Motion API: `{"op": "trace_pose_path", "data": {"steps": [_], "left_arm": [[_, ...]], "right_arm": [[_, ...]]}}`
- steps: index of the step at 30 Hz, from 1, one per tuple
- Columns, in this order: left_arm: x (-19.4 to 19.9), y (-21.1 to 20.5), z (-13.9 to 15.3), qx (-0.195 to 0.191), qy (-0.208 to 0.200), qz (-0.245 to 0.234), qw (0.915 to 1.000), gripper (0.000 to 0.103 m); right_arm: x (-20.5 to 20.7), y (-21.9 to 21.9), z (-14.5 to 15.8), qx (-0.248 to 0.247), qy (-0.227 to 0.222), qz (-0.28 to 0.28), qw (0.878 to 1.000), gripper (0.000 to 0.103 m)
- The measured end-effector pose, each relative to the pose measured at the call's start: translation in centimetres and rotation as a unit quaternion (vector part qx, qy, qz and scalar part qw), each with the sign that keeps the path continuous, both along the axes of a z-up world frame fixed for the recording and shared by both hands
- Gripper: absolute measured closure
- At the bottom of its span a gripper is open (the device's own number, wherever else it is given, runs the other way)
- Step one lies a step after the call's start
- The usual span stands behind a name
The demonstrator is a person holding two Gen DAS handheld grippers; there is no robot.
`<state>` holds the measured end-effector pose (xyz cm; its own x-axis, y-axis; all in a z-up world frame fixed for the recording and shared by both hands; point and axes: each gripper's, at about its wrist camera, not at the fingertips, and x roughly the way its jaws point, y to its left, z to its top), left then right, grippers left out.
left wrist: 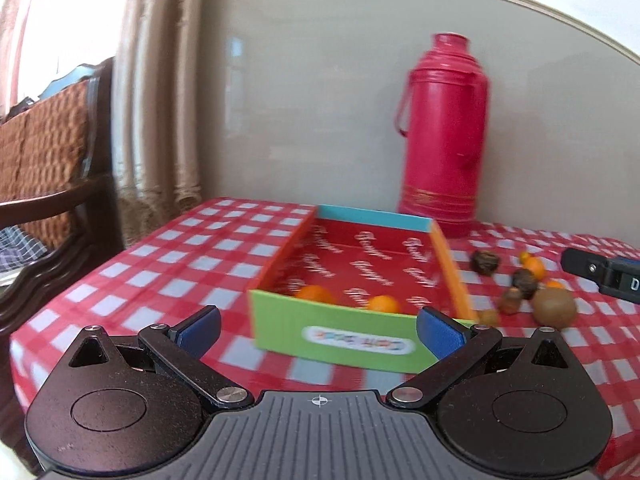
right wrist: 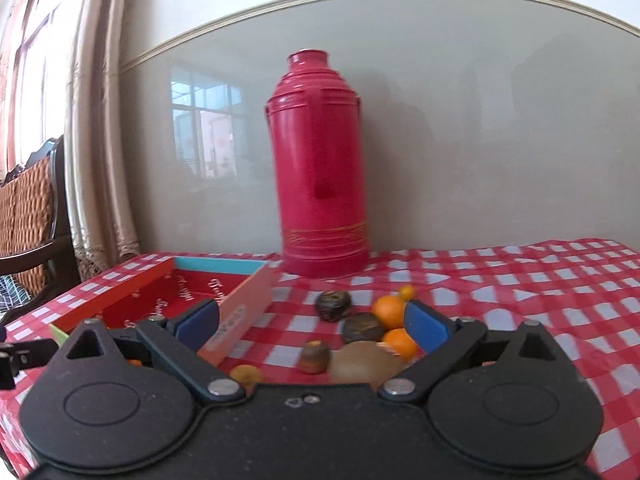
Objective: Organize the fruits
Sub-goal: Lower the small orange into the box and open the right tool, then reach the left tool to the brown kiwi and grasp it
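**Two oranges boxed, the pile still waiting**

Two oranges [left wrist: 316, 294] lie in the box [left wrist: 340, 342] ahead of your empty, spread left gripper [left wrist: 318, 330]. Your right gripper [right wrist: 312, 326] gapes, holding nothing; kiwi [right wrist: 366, 364], oranges and dark fruits [right wrist: 333, 305] remain just ahead.

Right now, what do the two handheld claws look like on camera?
Both look alike. The left claw and right claw each have a matte black body with two round housings, black linkage arms with silver pivot screws, and blue pads on the fingertips. The left body is ribbed grey with a small crosshair mark. No cables or sleeves show.
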<state>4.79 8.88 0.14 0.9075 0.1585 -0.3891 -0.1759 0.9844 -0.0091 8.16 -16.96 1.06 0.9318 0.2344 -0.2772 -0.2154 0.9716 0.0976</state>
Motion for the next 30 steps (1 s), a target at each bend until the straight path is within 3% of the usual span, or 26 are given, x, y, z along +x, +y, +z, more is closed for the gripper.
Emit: {"op": "trace_pose_path", "data": {"steps": [26,30], "left_arm": [[3.7,-11.8,-1.4,0.01,0.012,-0.101,0.9947,0.0],[4.4,-13.8,-1.6,0.029,0.002,-0.108,0.9937,0.0]], "right_arm": [[-1.1,-10.0,-0.2,-0.027,0.032,-0.077,0.996,0.009],[-0.8,-11.8,-0.7,-0.031,0.044,-0.098,0.994,0.009]]}}
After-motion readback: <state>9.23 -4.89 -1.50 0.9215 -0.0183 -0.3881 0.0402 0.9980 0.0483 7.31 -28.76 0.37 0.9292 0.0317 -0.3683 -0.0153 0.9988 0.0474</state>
